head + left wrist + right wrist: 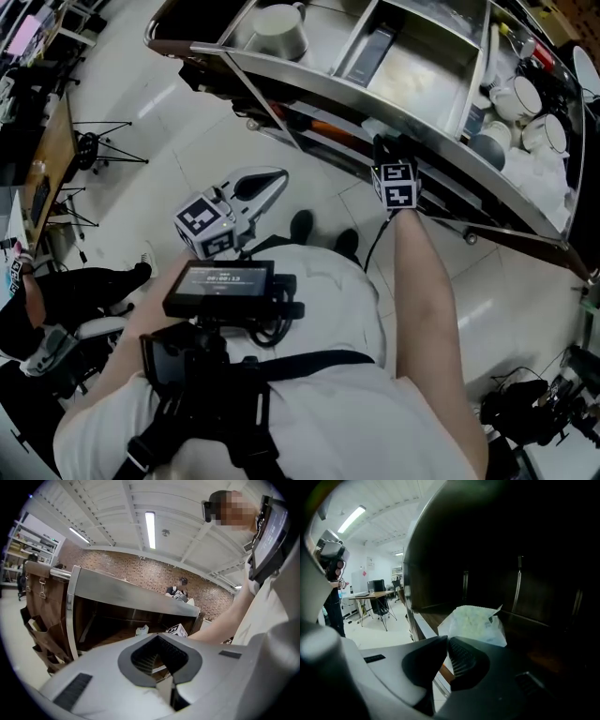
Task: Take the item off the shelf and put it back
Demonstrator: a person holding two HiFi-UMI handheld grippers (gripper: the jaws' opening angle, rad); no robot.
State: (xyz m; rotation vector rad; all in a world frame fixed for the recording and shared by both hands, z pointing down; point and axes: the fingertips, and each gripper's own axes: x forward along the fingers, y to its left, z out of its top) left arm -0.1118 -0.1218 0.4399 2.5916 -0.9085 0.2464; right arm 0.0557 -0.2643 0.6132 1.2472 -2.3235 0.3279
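White bag, seemingly a sealed packet, lying on the dim lower shelf of the steel rack. Right tongs closed and empty, tips just before the bag. Left tongs closed and empty, held well back over the floor.

I am standing before the shelf unit, my right gripper reaching into its lower tier, beneath the top tier. A packet is lying on that lower shelf, just beyond the jaws' tips. My left gripper is hanging outside the unit, to the left, over the floor. A pot is sitting on the left of the top tier, cups at its right end.
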